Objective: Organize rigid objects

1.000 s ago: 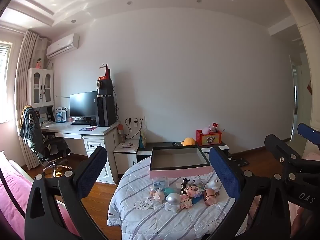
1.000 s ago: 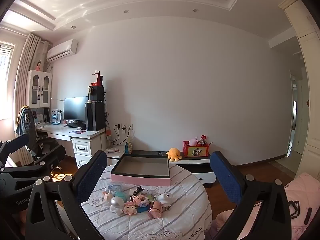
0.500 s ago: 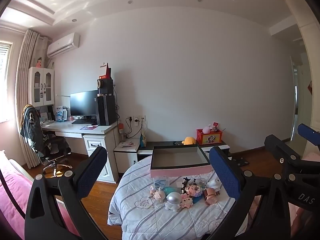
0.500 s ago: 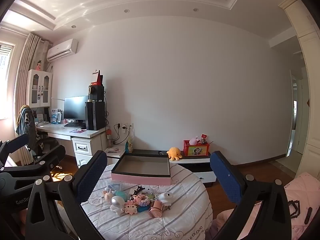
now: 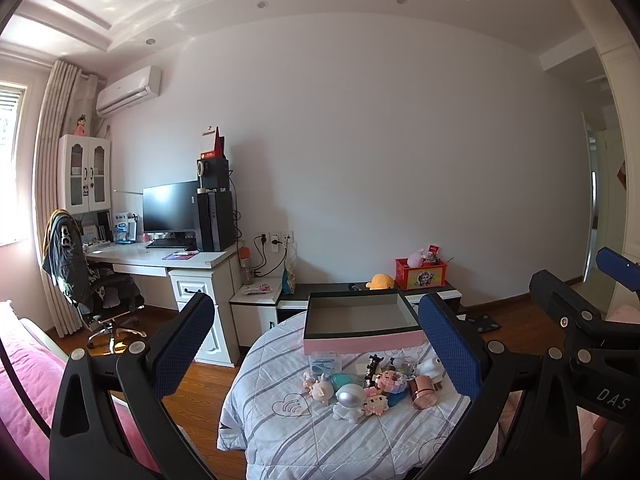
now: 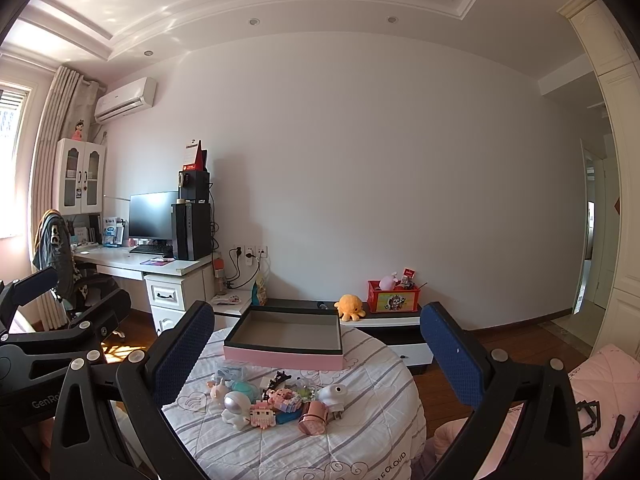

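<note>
We hold both grippers up and back from the round tabletop (image 5: 280, 432), both empty. Left gripper (image 5: 316, 344) has its blue pads spread wide, nothing between them. Right gripper (image 6: 316, 350) is the same: wide, nothing held. In the left wrist view the right gripper shows at the right edge; in the right wrist view the left gripper shows at the left edge.

Nearest on the tabletop, which is covered by a striped quilt, sits a tight cluster of small toys. Silver astronaut figure (image 5: 349, 400) at the front, a pink block figure (image 5: 376, 400) touching it on the right, a rose-gold cylinder (image 5: 423, 389) lying on its side further right. Behind those: a small pink-white animal figure (image 5: 321, 388), a teal egg shape (image 5: 344, 380), a white whale-like toy (image 5: 430, 366), a black figurine (image 5: 373, 364). Other pieces in the pile are too small to tell.

Just behind the cluster is an open pink box (image 5: 362, 345) with a dark rim and grey interior, nothing visible inside.

Beyond the tabletop: a low cabinet (image 6: 384, 322) against the wall with an orange plush octopus (image 6: 349, 306) and a red toy box (image 6: 393, 300). Far left, a white desk (image 6: 132, 262) with monitor (image 6: 154, 216), PC tower (image 6: 191, 231) and an office chair (image 5: 80, 276).
</note>
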Action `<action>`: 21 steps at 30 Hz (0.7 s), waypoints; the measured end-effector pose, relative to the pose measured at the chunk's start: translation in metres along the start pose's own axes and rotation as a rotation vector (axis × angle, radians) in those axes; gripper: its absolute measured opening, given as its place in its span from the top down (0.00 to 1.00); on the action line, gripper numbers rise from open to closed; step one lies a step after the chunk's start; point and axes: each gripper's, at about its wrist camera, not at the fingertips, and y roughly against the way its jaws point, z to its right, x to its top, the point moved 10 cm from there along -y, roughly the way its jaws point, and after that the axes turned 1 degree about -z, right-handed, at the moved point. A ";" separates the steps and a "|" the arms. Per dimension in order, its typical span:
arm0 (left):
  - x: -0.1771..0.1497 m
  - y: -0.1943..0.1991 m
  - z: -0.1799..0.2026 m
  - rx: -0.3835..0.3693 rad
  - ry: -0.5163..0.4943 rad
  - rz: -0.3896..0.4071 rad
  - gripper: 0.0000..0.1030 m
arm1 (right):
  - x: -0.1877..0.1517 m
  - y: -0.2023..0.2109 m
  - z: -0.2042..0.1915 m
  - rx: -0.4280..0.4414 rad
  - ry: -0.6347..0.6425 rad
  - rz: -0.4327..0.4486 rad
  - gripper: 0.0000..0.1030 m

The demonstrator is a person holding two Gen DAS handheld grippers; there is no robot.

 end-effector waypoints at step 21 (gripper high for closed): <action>0.001 0.003 -0.005 0.001 -0.002 0.001 0.00 | 0.003 0.004 -0.002 0.001 0.001 -0.001 0.00</action>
